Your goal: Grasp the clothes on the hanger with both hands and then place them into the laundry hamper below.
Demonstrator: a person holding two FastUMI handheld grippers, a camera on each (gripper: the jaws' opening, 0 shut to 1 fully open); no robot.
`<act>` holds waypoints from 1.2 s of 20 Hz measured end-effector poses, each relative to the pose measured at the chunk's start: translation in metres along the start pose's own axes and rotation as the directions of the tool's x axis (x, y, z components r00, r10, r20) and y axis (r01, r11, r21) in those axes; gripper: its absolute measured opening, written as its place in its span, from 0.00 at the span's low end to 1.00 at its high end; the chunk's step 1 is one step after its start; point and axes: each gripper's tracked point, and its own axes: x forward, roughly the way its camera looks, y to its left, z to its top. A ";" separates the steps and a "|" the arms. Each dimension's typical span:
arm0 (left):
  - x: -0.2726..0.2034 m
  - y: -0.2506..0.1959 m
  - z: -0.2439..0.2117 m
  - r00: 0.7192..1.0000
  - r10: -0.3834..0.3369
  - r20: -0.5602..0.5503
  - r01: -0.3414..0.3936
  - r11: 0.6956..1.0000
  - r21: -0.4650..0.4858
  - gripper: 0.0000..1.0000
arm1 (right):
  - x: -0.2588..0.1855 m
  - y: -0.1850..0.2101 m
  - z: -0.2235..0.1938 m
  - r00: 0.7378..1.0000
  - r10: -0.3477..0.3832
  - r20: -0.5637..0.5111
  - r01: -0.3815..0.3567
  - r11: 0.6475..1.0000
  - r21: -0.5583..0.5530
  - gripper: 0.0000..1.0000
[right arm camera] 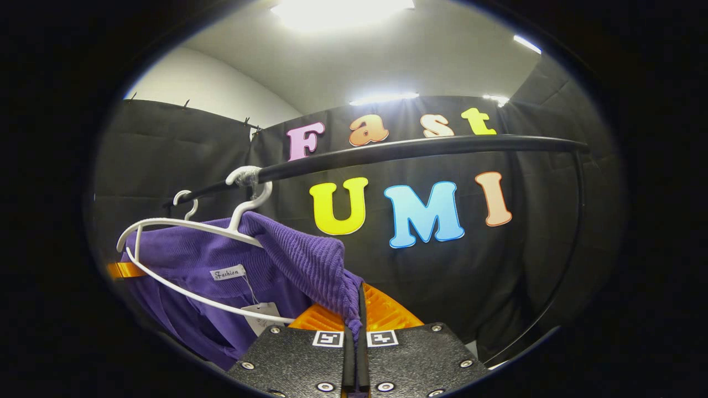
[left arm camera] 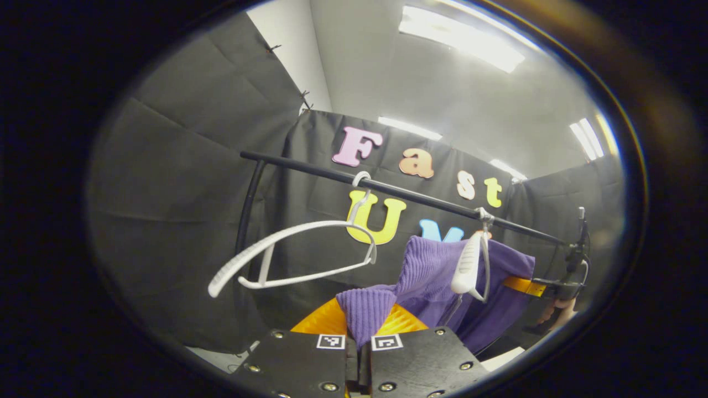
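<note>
Left gripper [left arm camera: 358, 338] is clamped on a ribbed cuff of the one purple sweater [left arm camera: 437, 271]; right gripper [right arm camera: 354, 326] is clamped on its other edge. The sweater hangs on one of two white hangers [left arm camera: 470, 265] on the single black rail [left arm camera: 409, 194].

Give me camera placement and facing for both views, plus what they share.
Left gripper view: rides the left gripper, looks up along its orange fingers at the purple sweater, rail and empty hanger; a hand holds the other gripper far right.
Right gripper view: rides the right gripper, faces the sweater's hanger from the opposite end.
Shared: sweater, rail, both hangers.
</note>
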 end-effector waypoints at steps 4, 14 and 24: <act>0.004 -0.018 -0.017 1.000 -0.005 -0.012 0.004 0.999 -0.034 0.02 | 0.005 -0.025 -0.006 1.000 -0.024 -0.012 0.024 1.000 0.007 0.01; 0.024 -0.058 -0.023 1.000 0.012 0.006 -0.011 0.999 -0.046 0.02 | 0.025 -0.060 0.008 0.999 -0.024 0.041 0.026 0.999 -0.035 0.01; 0.052 -0.085 -0.031 0.998 0.043 0.049 -0.041 0.998 -0.041 0.02 | 0.043 -0.098 0.019 0.995 -0.047 0.084 0.052 0.996 -0.068 0.01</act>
